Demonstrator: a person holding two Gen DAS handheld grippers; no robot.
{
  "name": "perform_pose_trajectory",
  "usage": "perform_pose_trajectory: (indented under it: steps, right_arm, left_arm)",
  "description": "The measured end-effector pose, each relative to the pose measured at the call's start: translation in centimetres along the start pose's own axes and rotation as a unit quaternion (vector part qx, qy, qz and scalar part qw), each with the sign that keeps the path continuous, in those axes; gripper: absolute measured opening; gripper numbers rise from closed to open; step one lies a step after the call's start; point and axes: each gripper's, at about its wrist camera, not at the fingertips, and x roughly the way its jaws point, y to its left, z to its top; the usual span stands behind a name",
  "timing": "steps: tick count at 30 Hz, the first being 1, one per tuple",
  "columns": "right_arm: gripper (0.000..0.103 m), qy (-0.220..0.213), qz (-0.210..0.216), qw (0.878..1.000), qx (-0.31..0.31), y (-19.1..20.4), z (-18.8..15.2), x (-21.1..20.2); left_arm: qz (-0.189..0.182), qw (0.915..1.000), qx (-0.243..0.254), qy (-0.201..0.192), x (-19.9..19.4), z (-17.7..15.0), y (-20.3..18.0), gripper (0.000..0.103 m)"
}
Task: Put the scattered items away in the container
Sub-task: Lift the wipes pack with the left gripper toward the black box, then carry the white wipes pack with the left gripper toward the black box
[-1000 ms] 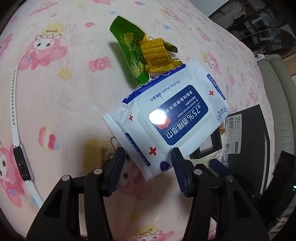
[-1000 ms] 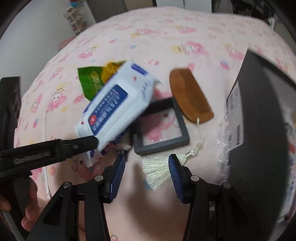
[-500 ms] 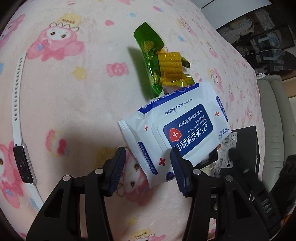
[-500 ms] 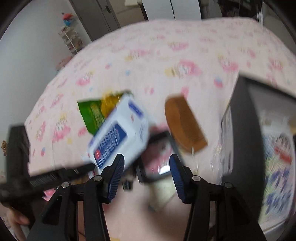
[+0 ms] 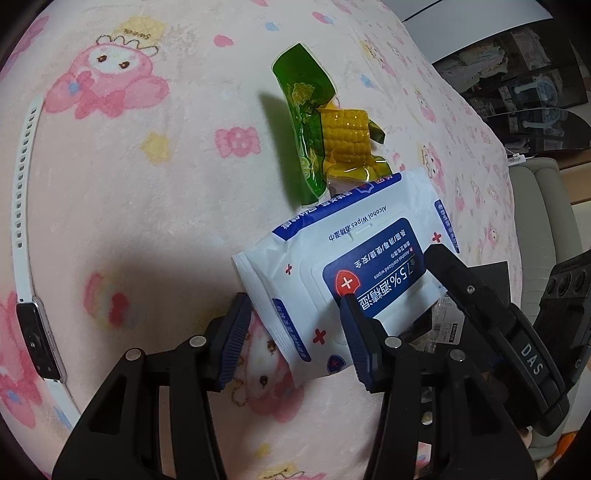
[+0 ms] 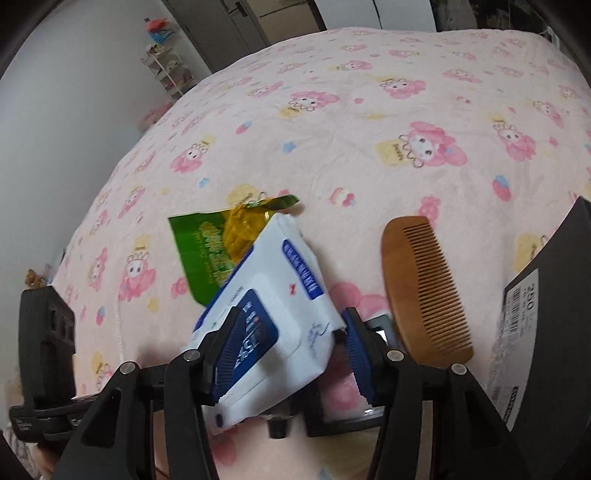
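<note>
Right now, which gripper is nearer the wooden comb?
Right. Right gripper, jaws just opening around the wipes pack, sits beside the comb; left gripper is beyond the pack.

A home bedroom: a bed under a pink cartoon blanket (image 6: 332, 147), grey wardrobe doors (image 6: 236, 22) behind, a small shelf rack (image 6: 168, 70) against the wall.

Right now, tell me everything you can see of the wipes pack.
The wipes pack is a soft white plastic pouch with blue label, red crosses and a closed flap lid. It hangs tilted above the pink blanket, its lower corner pinched in the left gripper. The right gripper, jaws just opening, straddles its other end; its far edge overlaps the corn packet.
</note>
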Motion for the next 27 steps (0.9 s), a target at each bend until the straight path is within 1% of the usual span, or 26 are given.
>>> perform_pose_trajectory:
  steps: [2,5,7,9,12,16,20,23,27]
  right_arm:
    - [0.044,-0.004,-0.013,1.000,-0.018,0.8,-0.1,-0.6]
    - [0.043,-0.003,-0.015,0.999,-0.046,2.2,-0.5,-1.5]
    - [0.043,0.001,-0.023,0.998,-0.063,3.3,-0.9,-2.0]
    - [0.043,0.004,-0.022,0.997,-0.069,4.0,-1.4,-2.8]
    - [0.044,0.003,-0.011,0.997,-0.072,5.0,-2.5,-4.4]
    - [0.044,0.013,-0.019,0.997,-0.080,6.0,-4.0,-6.0]
    - [0.044,0.030,-0.029,0.998,-0.057,5.1,-4.4,-6.6]
    - [0.044,0.026,-0.057,0.997,-0.038,3.7,-4.0,-6.5]
    - [0.044,0.029,-0.069,0.997,-0.009,2.0,-3.5,-5.6]
  left_arm:
    - [-0.002,1.0000,-0.001,-0.002,-0.3,0.0,0.0,0.051]
    - [-0.005,0.9999,-0.003,-0.010,-0.6,0.0,0.2,0.051]
    - [-0.006,0.9998,-0.005,-0.016,-0.8,0.1,0.3,0.051]
    - [-0.012,0.9997,-0.005,-0.022,-1.2,0.1,0.2,0.051]
    - [-0.009,0.9993,0.001,-0.037,-2.2,-0.2,0.0,0.051]
    - [0.005,0.9992,-0.014,-0.038,-2.5,-0.3,0.5,0.051]
    - [0.047,0.9971,-0.026,-0.053,-2.6,-0.1,1.0,0.051]
    - [0.033,0.9982,-0.029,-0.040,-2.2,0.0,1.3,0.051]
    - [0.018,0.9993,-0.021,-0.026,-1.9,-0.2,1.0,0.051]
